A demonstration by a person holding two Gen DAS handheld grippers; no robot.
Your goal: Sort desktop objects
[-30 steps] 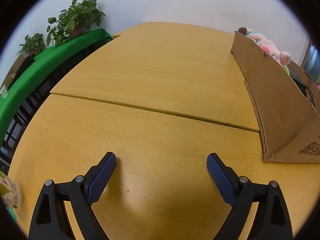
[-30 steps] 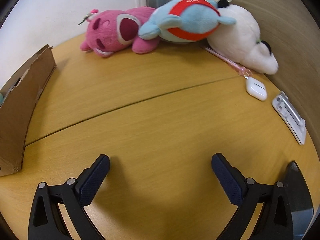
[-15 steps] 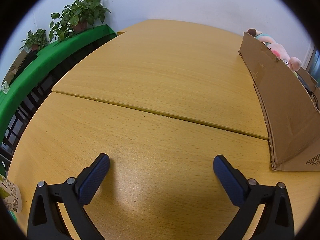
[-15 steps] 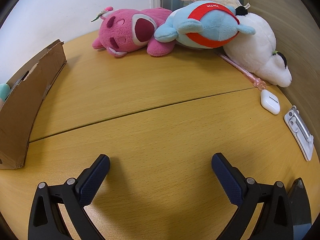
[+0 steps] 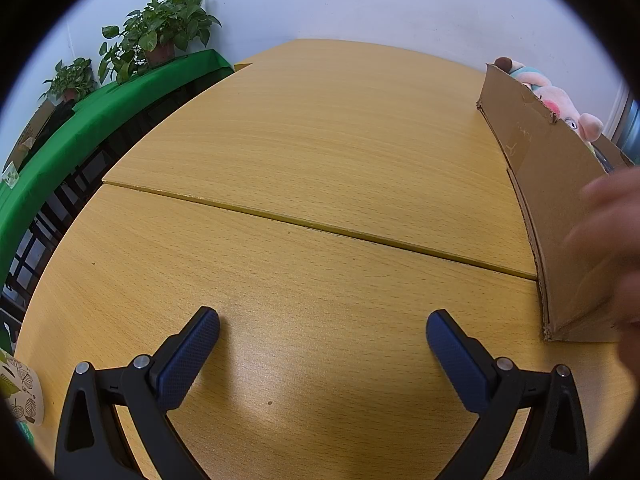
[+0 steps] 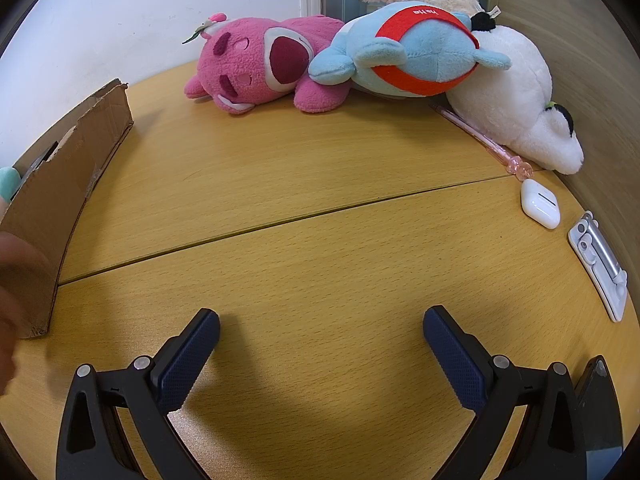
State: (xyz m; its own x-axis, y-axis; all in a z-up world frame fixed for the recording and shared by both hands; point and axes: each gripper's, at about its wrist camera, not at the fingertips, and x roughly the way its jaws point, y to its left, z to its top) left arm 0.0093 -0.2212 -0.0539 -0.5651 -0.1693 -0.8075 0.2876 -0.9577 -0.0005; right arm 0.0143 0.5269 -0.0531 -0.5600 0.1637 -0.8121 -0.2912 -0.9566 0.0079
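My left gripper (image 5: 322,330) hangs open over bare wooden table (image 5: 320,160), nothing between its blue pads. A cardboard box (image 5: 560,216) stands to its right, plush toys (image 5: 560,104) peeking over its rim. My right gripper (image 6: 321,328) is also open and empty above the table. Beyond it lie a pink plush bear (image 6: 260,66), a blue plush with a red band (image 6: 412,50) and a white plush (image 6: 516,100) at the back. A pink pen (image 6: 480,140), a white earbud case (image 6: 540,203) and a white clip-like holder (image 6: 600,264) lie to the right.
The cardboard box (image 6: 60,200) sits at the left of the right wrist view. A blurred hand (image 5: 612,248) crosses in front of it. A paper cup (image 5: 18,392) stands by the table's left edge, a dark flat object (image 6: 600,412) at bottom right. Green shelf with potted plants (image 5: 156,36) beyond.
The left gripper's jaws spread a little wider and its view shifted left, so the box slid right. A blurred hand has come in by the box. The right view tilted slightly.
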